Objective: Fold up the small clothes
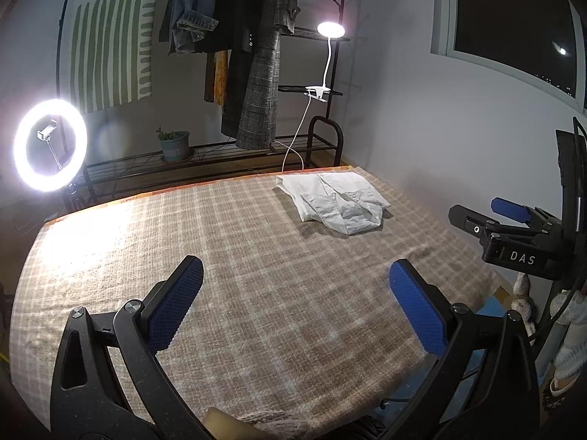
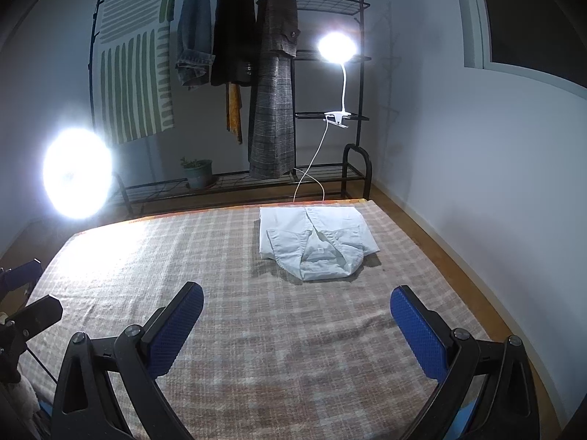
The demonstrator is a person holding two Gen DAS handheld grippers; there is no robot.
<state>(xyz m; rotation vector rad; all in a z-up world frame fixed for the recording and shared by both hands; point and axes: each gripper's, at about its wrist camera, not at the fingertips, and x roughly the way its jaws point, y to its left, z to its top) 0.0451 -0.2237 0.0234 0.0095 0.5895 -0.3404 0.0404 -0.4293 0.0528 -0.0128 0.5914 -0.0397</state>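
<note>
Both my left gripper (image 1: 296, 304) and right gripper (image 2: 297, 324) jaws gape wide, empty; at twelve o'clock the folded white cotton shirt (image 2: 314, 244) could unravel if I snag one layer

One folded shirt (image 2: 315, 244), two lamps (image 2: 336, 47), three hanging coats (image 2: 274, 84), one plant pot (image 2: 198, 173).

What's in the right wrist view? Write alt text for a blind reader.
A folded white shirt lies at the far end of a plaid-covered table, beyond the open, empty right gripper. Behind it, coats hang on a rack beside two bright lamps.
</note>
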